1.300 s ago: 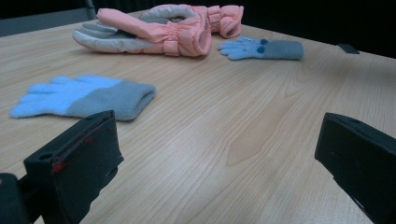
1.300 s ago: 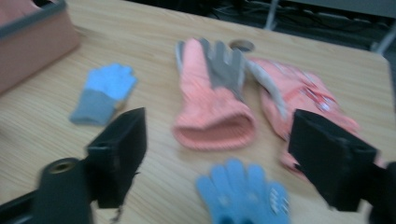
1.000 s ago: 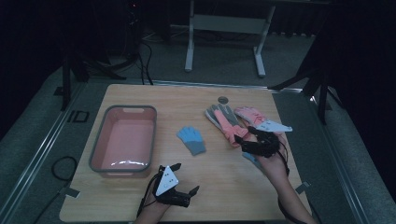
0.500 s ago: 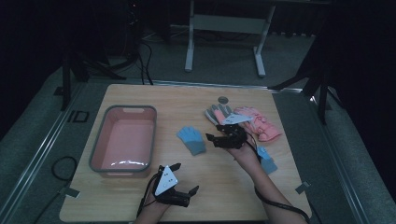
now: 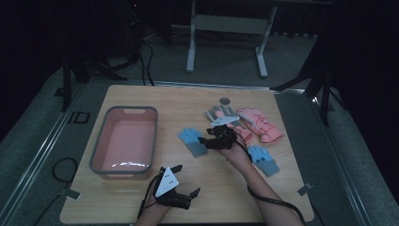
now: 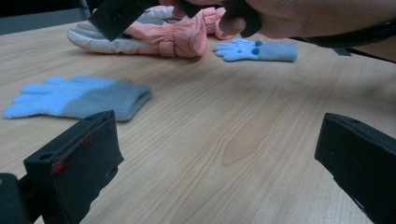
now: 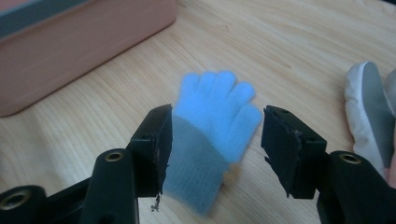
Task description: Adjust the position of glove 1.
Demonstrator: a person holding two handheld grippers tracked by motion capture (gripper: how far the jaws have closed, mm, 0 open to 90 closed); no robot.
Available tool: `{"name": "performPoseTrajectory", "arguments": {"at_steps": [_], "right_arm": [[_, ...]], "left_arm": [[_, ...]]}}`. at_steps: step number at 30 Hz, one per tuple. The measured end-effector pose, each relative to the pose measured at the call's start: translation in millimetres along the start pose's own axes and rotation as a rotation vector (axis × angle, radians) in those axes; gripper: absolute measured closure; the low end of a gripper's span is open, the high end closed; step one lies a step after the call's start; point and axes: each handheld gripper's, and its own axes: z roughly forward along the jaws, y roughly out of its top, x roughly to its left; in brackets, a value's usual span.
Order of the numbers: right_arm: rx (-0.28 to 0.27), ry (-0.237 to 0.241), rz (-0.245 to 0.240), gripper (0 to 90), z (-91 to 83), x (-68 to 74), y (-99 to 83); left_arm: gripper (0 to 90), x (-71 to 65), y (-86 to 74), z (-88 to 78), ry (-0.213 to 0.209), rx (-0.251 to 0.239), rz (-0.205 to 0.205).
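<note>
A light-blue glove with a grey cuff [image 5: 192,140] lies flat on the wooden table, right of the pink bin [image 5: 123,141]. My right gripper [image 5: 204,141] hovers at its cuff end. In the right gripper view the jaws straddle this glove [image 7: 215,121]; they have just been closing, but both pads stand apart from it, so the right gripper [image 7: 215,140] is open. My left gripper [image 5: 186,179] rests near the table's front edge. It is open and nothing lies between its jaws [image 6: 219,154]; the same glove [image 6: 79,98] lies ahead to its left.
A second blue glove [image 5: 263,160] lies right of my right forearm. Pink padded gloves [image 5: 259,123] and a grey-white glove [image 5: 217,113] sit behind the right gripper. A small round disc [image 5: 225,100] is near the far edge. The bin holds nothing.
My right gripper has moved left from the pink gloves to the blue glove in the middle and come lower, its jaws narrower. The left gripper has stayed put.
</note>
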Motion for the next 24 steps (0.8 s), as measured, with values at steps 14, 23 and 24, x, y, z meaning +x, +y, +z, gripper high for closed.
{"name": "performPoseTrajectory", "arguments": {"at_steps": [14,23,24], "right_arm": [[0.068,0.045,0.069,53.9,28.3,-20.3,-14.8],[0.097,0.046,0.055,57.1,48.7,-15.8,-16.1],[0.114,0.037,0.037,60.0,52.9,-13.6,-17.0]], "left_arm": [[0.1,0.5,0.1,0.2,0.009,0.001,-0.014],[0.2,0.4,0.1,0.4,0.005,0.003,-0.012],[0.2,0.4,0.1,0.3,0.005,0.002,-0.013]]}}
